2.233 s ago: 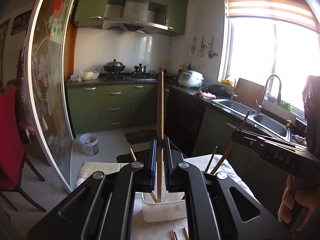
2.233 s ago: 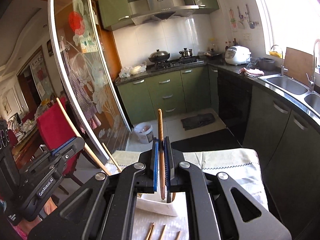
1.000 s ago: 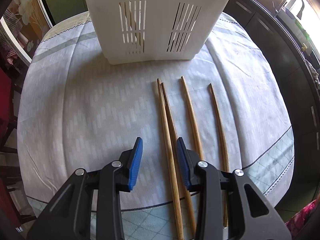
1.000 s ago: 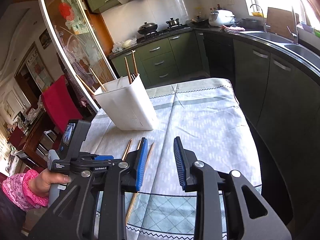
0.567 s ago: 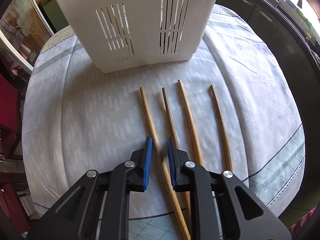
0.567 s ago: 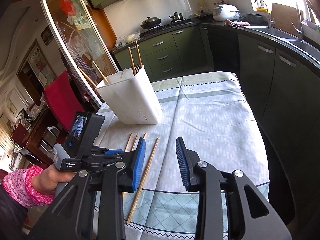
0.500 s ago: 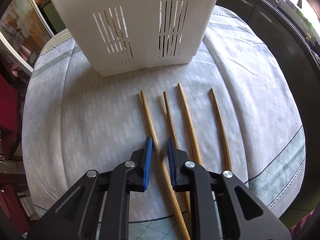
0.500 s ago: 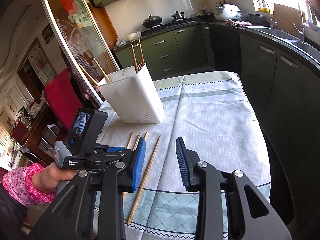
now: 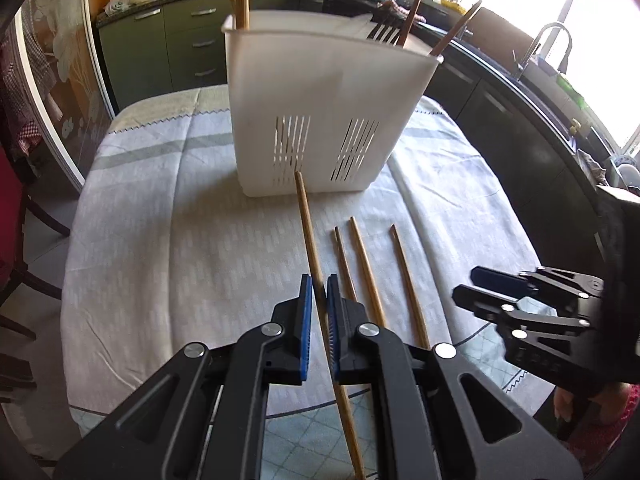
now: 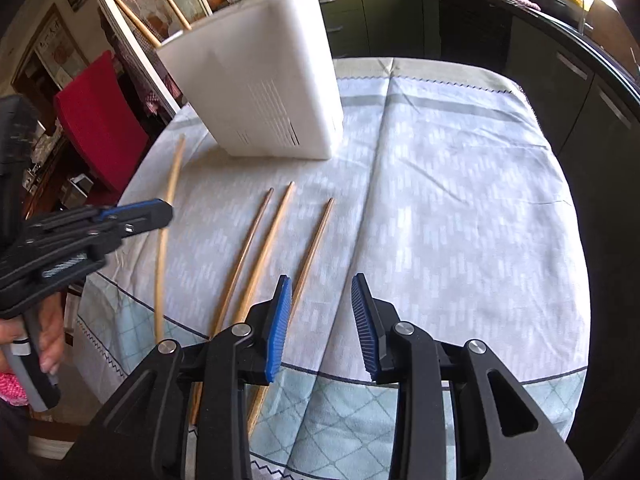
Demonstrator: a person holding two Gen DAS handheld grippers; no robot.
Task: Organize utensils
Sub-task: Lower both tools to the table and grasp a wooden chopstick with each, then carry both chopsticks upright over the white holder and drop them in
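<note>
The left gripper (image 9: 317,300) has its jaws clamped on a long, slim wooden chopstick (image 9: 307,224), raised off the cloth-covered counter (image 9: 168,240), its long axis running away from the gripper with the far tip aimed at the slotted face of the white utensil holder (image 9: 320,100). Three more plain brown chopsticks (image 10: 276,232) lie nearly parallel on the cloth, their tips toward the holder, where others stand upright. The right gripper (image 10: 320,316) hovers with jaws apart and nothing between them, its left pad just beside the rightmost stick.

Home kitchen: green cabinets (image 9: 176,36); sink faucet (image 9: 550,40) (window-side).
</note>
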